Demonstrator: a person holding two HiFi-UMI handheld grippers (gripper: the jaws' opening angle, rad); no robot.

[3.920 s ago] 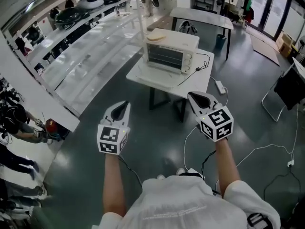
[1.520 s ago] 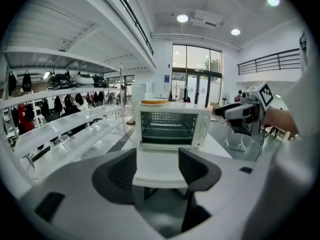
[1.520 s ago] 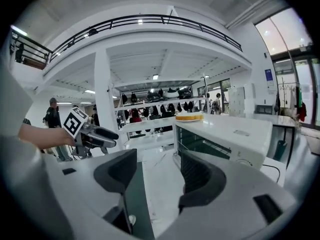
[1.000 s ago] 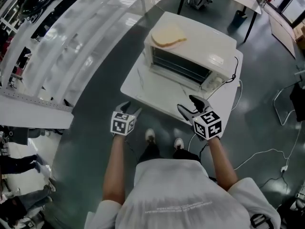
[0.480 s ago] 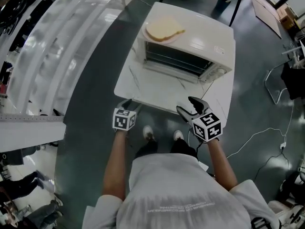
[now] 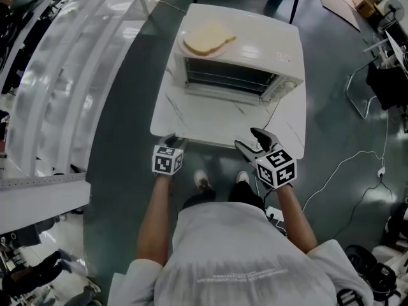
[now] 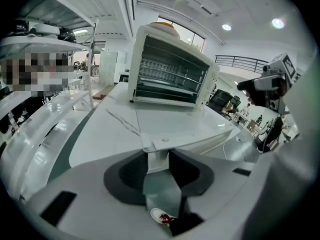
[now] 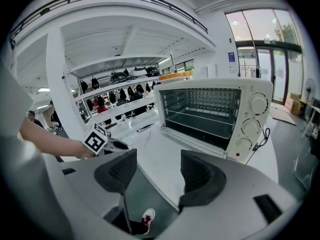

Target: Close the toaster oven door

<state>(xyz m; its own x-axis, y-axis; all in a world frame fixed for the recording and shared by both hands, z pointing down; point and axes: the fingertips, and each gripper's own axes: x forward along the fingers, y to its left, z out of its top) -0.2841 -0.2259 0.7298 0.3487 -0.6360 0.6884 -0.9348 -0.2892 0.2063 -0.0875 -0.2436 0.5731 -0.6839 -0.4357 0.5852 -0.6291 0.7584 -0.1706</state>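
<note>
Our left claw [image 7: 157, 160] is closing on the near left corner of the oven door [image 7: 175, 126], and its pads seem to touch it already. Our right claw [image 8: 157, 171] gapes wide and empty, off to the right. The door, a smooth glossy white panel, lies flat above the grey-veined counter [image 7: 100, 134], long edge crosswise. It is hinged ahead at the toaster oven [image 7: 170, 76], so we judge it must swing up and away.

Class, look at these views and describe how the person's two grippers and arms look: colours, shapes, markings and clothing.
The left gripper and right gripper each have a pale grey body, a dark, ridged claw and a white cube with black square markers. The left claw is closing on a white edge between its pads. The person wears a white short-sleeved shirt; the forearms are bare.
</note>
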